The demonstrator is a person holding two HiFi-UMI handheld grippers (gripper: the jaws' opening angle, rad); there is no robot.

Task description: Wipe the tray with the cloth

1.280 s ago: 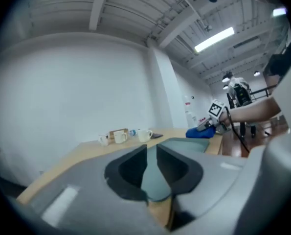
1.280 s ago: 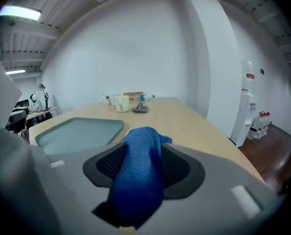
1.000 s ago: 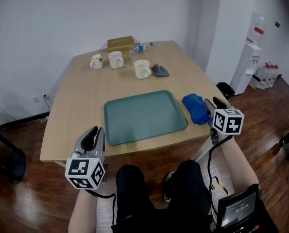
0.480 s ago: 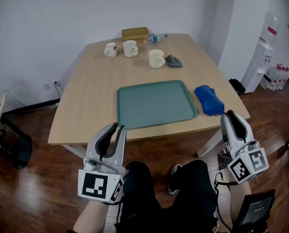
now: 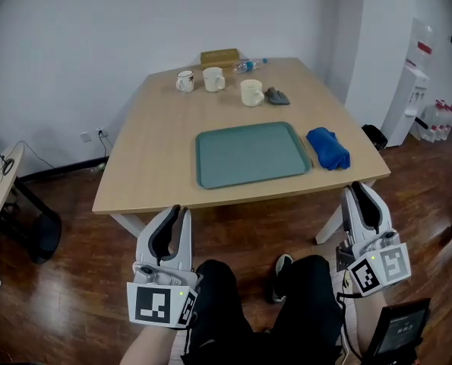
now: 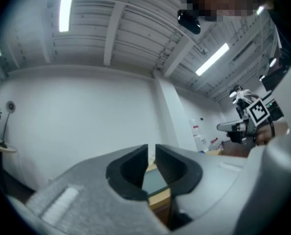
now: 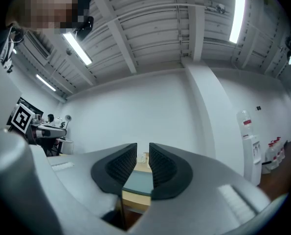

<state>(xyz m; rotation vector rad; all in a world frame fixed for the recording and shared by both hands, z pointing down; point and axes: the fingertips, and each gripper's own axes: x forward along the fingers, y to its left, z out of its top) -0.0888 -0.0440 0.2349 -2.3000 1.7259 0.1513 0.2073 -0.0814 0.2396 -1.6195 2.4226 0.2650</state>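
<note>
Both empty: left gripper and right gripper hang short of the table, jaws just narrowed to slim gaps. Blue cloth, apparently bunched, lies just beside the bare tray; the right gripper should open wide and pinch its crest.

White walls, dark wood floor, wooden table, strip lights

I see the teal rectangular tray centre-frame on the wooden worktop, with the blue folded cloth just right of it.
</note>
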